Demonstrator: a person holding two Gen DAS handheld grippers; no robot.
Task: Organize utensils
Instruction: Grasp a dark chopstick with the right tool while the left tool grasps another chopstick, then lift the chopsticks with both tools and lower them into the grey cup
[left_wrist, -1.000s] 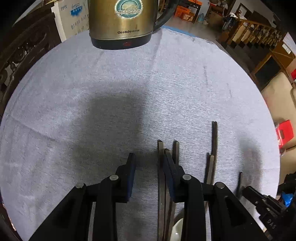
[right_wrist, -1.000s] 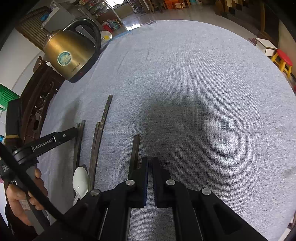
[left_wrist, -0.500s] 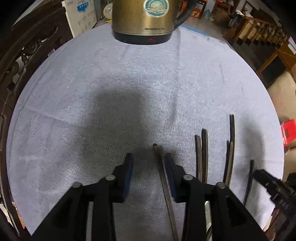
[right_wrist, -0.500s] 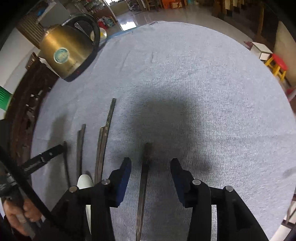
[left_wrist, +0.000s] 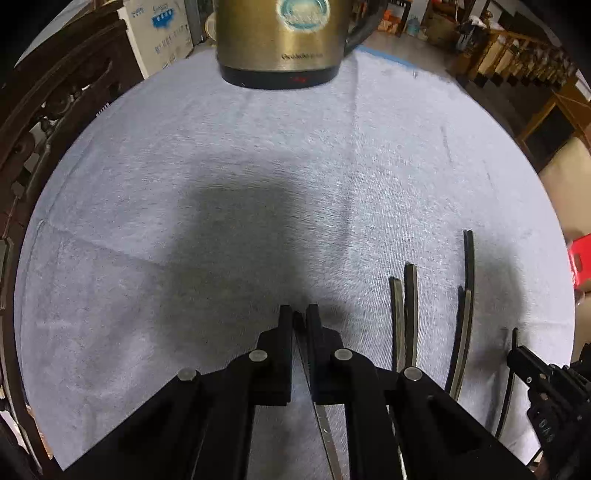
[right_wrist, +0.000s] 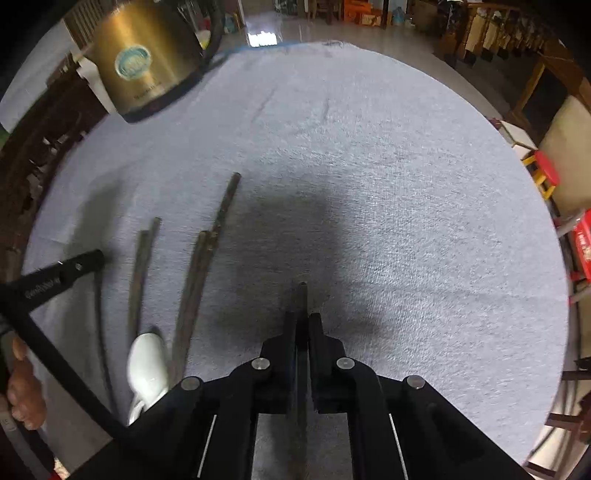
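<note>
left gripper (left_wrist: 297, 314): was open half a second ago, is now shut on a chopstick (left_wrist: 325, 428)
right gripper (right_wrist: 303, 321): was opened wide half a second ago, is now shut on another stick (right_wrist: 303, 295)
kettle (left_wrist: 284, 40): is seen bigger and closer in both views than before

right claw (right_wrist: 303, 325) clamped on chopstick (right_wrist: 303, 295) | spoon (right_wrist: 146, 363) left | kettle (right_wrist: 147, 55) far-left
</note>
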